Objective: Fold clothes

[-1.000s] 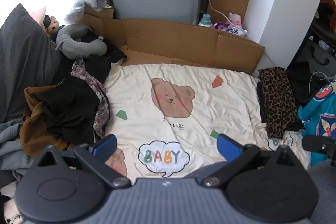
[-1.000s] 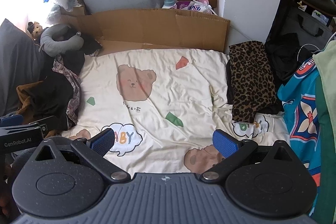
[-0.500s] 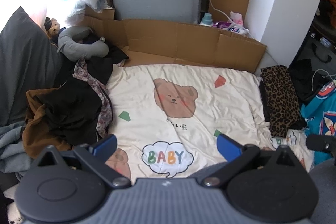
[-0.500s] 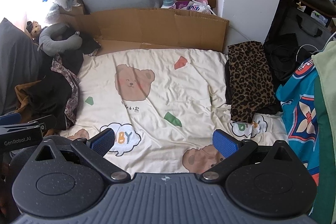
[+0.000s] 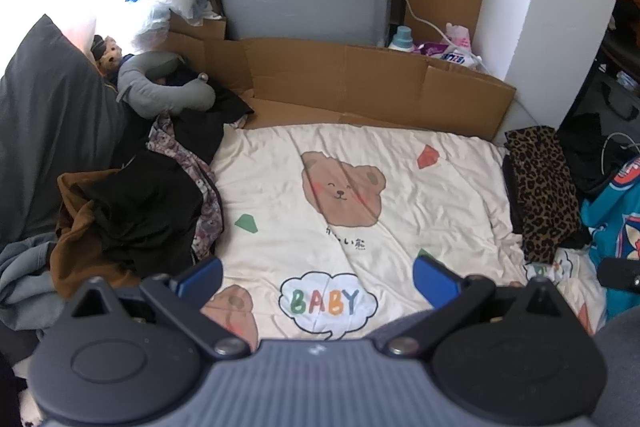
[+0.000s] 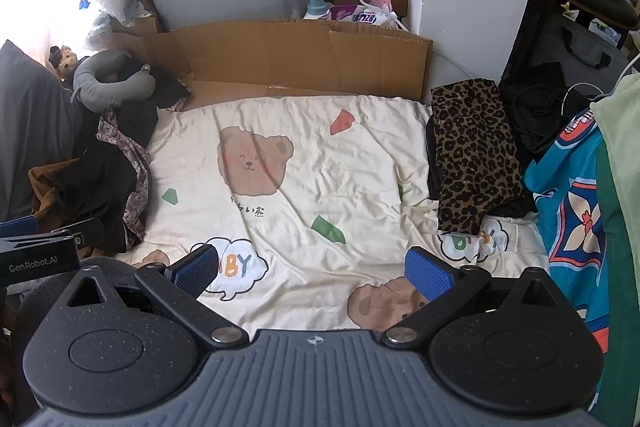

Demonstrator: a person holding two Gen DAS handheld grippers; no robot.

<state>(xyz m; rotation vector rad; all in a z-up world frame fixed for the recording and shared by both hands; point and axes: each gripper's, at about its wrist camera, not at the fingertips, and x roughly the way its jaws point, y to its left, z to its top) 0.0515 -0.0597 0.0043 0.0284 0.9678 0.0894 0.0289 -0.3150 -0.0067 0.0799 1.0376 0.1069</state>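
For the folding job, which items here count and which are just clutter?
Job:
- heap of dark clothes
- leopard-print garment
- bear-print blanket as folding surface
- left tool and right tool, both open, empty

Lying about:
- grey neck pillow
- cardboard
- detergent bottle

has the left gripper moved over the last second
Yes, slightly leftward: in its own view, the left gripper now sees the BABY cloud further right between its open fingers.

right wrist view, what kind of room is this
Probably a cluttered bedroom or living corner at home: a bear-print BABY blanket spread flat, a heap of unfolded clothes beside it, and a grey neck pillow.
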